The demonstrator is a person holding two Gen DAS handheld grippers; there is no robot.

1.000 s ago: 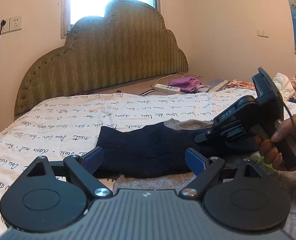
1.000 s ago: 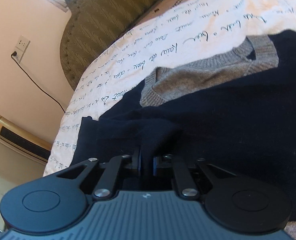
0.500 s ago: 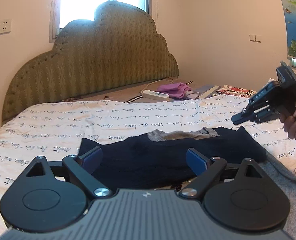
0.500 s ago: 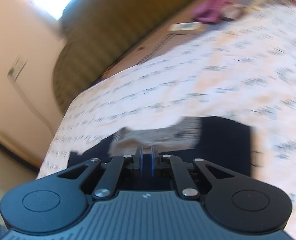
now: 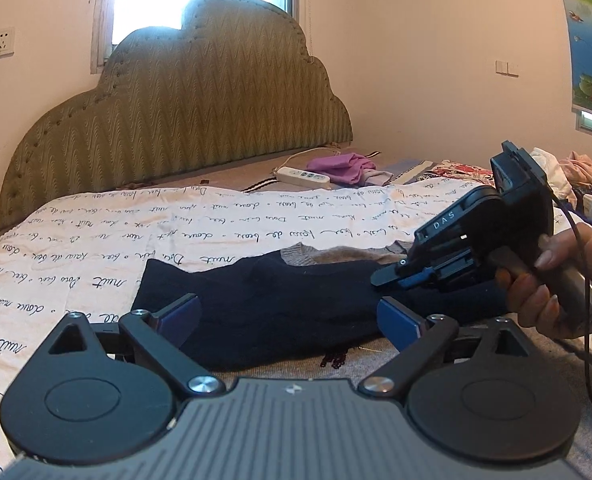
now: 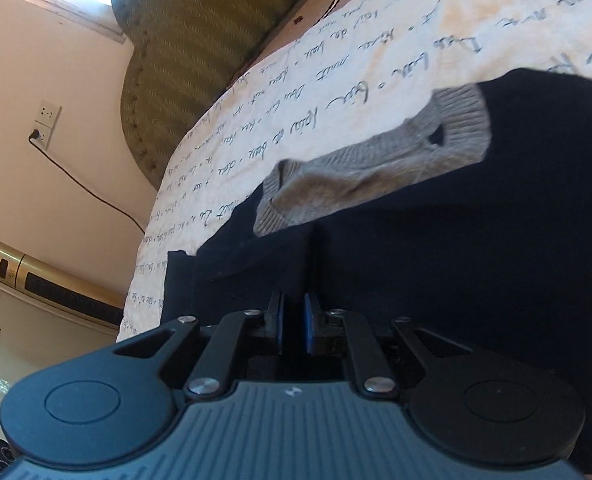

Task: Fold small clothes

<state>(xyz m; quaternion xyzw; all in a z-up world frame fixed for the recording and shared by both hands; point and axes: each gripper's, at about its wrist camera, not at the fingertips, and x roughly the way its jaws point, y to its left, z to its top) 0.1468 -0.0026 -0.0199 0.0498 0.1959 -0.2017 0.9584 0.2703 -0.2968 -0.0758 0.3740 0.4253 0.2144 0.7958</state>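
A small navy sweater (image 5: 256,280) with a grey knit collar (image 5: 336,254) lies folded flat across the lettered bedspread (image 5: 96,248). My left gripper (image 5: 286,302) hovers at its near edge. Its jaws stand wide and are still opening, with nothing touching the blue pads (image 5: 400,322). My right gripper (image 5: 376,280), held by a hand (image 5: 536,292), sits low over the sweater's right part. In the right wrist view the right gripper (image 6: 293,300) points across the navy cloth (image 6: 456,240) toward the grey collar (image 6: 376,168). Its jaws are a slit apart and opening, with no cloth visibly pinched.
Grey knit cloth (image 5: 296,364) lies under my left gripper at the near edge. A green padded headboard (image 5: 176,112) backs the bed. By it lie a power strip (image 5: 302,176) and purple cloth (image 5: 342,166). More clothes (image 5: 584,172) are piled at far right. A cable (image 5: 586,320) trails from the right gripper.
A second ago the right gripper pinched a fold of navy cloth. It let go, lifted off to the right, and has come back down at the sweater's right part.
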